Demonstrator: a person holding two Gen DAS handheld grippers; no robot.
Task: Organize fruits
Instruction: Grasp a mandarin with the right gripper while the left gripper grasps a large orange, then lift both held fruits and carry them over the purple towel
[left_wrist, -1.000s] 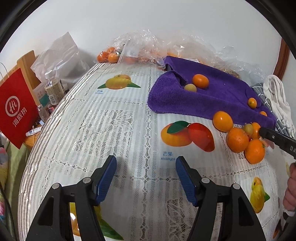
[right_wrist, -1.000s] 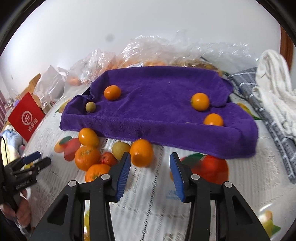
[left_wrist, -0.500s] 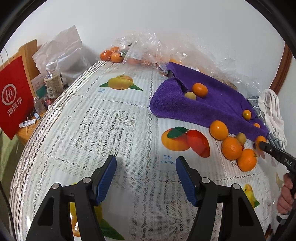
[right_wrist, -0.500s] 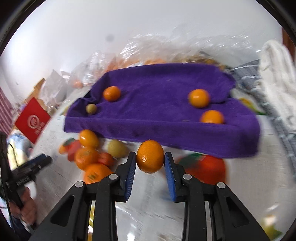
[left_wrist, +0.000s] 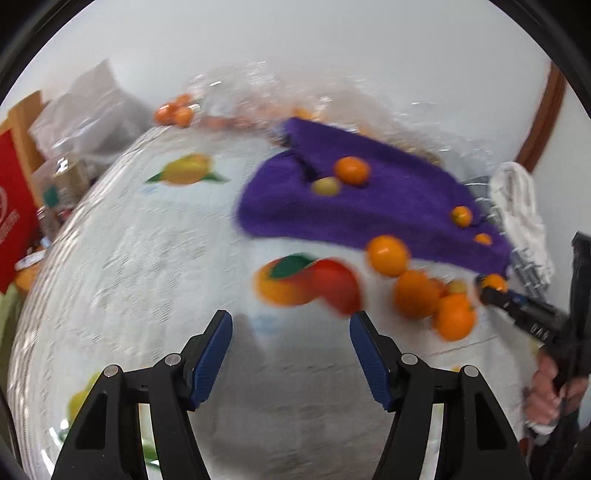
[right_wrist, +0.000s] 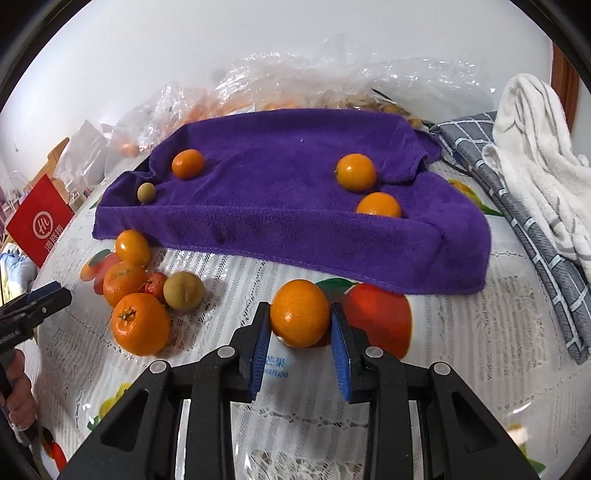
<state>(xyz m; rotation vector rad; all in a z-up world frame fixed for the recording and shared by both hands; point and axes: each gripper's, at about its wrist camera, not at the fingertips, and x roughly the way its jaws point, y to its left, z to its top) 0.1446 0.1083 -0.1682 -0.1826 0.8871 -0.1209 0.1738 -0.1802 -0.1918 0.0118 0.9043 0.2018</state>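
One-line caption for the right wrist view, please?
Right gripper jaws shut on an orange in front of the purple towel, five loose fruits at left.

Four fruits (right_wrist: 355, 172) are spread on the towel (right_wrist: 280, 206); a fruit cluster (right_wrist: 144, 291) is gathered before its left corner, cloths (right_wrist: 532, 162) piled to its right.

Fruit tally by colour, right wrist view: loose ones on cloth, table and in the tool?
Orange fruits: 7, one of them held in the right tool
Greenish-yellow fruits: 2
Small red fruit: 1
Total: 10
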